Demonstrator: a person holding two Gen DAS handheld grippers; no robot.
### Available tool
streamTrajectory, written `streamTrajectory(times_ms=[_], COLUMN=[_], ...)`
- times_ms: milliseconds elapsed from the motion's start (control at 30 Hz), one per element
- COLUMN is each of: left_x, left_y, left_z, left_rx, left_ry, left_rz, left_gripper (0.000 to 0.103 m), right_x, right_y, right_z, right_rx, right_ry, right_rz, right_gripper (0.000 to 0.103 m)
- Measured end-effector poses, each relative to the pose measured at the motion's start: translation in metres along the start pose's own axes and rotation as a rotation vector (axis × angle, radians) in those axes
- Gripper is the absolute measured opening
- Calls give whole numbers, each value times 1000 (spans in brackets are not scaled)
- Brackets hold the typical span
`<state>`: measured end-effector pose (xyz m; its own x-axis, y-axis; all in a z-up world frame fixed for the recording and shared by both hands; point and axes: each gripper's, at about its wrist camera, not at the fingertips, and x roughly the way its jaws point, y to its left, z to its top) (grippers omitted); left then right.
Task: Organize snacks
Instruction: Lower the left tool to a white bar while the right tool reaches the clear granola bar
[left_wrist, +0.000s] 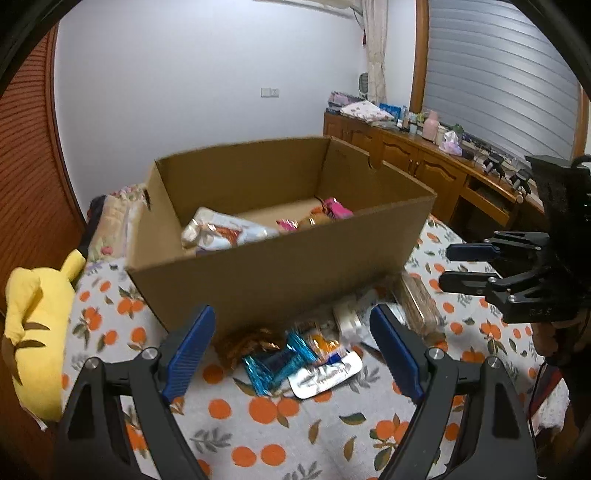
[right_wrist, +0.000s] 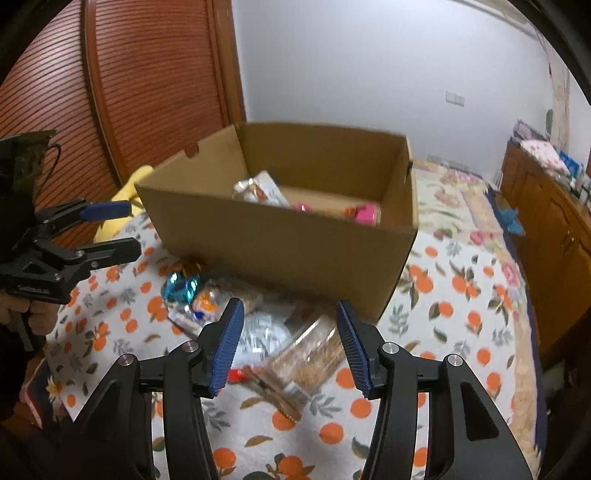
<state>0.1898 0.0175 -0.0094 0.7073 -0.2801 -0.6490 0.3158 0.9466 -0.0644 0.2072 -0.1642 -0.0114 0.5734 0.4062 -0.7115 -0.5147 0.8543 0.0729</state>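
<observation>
The left gripper (left_wrist: 293, 345) has its blue ribbed pads spread wide, and nothing is between them. Just in front of it lie a shiny turquoise foil packet (left_wrist: 275, 363), a white flat sachet with dark script (left_wrist: 325, 374) and an orange small wrapper (left_wrist: 325, 345), all loose on the tablecloth printed with oranges (left_wrist: 258, 410).

The right gripper (right_wrist: 290, 345) stands partly apart (narrower than the left one) and is empty too. Beyond its pads lies a clear plastic pack with brown contents (right_wrist: 314, 350), beside a crumpled silver-white packet (right_wrist: 258, 332).

Behind these snacks stands an open brown cardboard box (left_wrist: 280, 273). Inside it are a white snack bag (left_wrist: 221, 230) and pink wrappers (left_wrist: 338, 210). A yellow plush toy (left_wrist: 35, 332) lies at the left of the table.
</observation>
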Motion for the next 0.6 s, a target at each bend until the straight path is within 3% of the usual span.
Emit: streamTrajectory(times_ms=[233, 600], left_x=[18, 45], left_y=[-12, -31], left_z=[-11, -13], left_rx=[3, 3], left_ry=[45, 89], left_rz=[-27, -68], left_gripper=[85, 72], right_x=[23, 46], right_y=[-11, -31], right_z=[-16, -27], right_rx=[53, 174], right_ry=[51, 95], right_rz=[-4, 26], right_gripper=[53, 54])
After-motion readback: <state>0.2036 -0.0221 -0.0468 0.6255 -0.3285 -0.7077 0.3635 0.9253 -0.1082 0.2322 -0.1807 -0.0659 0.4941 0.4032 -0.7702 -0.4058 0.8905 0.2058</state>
